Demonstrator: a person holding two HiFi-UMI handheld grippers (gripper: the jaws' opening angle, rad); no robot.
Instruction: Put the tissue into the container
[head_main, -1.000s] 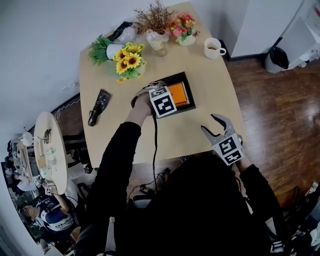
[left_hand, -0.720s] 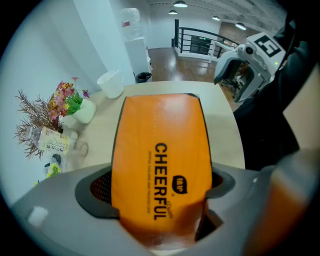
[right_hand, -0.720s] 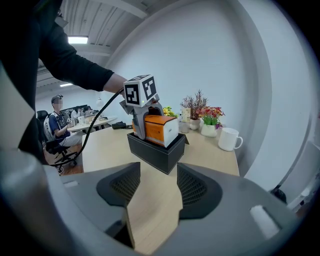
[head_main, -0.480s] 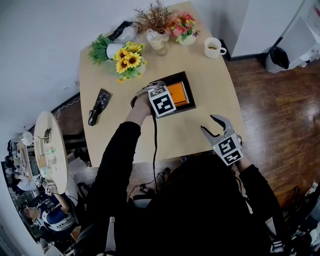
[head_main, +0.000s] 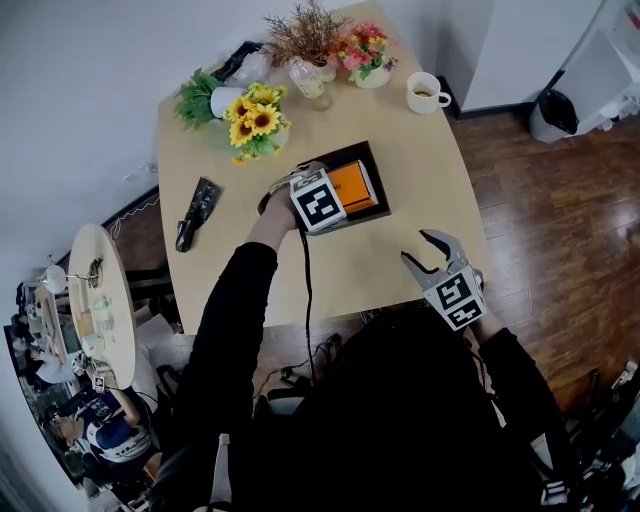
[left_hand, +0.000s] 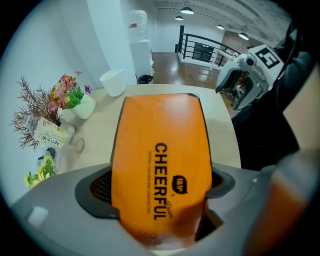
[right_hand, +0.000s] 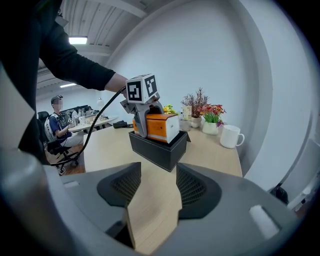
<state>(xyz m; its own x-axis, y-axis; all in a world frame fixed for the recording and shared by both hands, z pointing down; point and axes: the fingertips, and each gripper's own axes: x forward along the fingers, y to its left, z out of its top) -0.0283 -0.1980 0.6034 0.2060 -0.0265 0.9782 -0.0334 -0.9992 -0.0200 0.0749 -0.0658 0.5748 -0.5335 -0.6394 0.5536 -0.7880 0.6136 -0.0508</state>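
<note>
The tissue (left_hand: 160, 150), an orange pack with black print, is held between the jaws of the left claw (left_hand: 159, 197). The jaws are set wide, and a pad is pressed on each long side of the pack. The pack is seen over the container (right_hand: 159, 146), a black box directly below this claw. In the right gripper view its lower part is at the rim, and how deep it sits cannot be told. From the head view, the tissue (head_main: 355, 187) is seen inside the outline of the container (head_main: 377, 161), with the claw's marker cube just beside it.

The container is set on the table (head_main: 200, 160), under the left claw. Beyond the claw's tips a mug (left_hand: 114, 82) is seen, and to the left of the tips a pot of flowers (left_hand: 75, 100) and a dried plant (left_hand: 36, 112). Sunflowers (head_main: 255, 118) are placed near the claw on the far side. A black object (head_main: 197, 212) lies well apart, at the table's left edge.

The right claw (head_main: 419, 247) is held over the near table edge, well apart from the left claw. Its jaws are parted and nothing but bare table is seen between them. The container and the left claw are found ahead of its tips.
</note>
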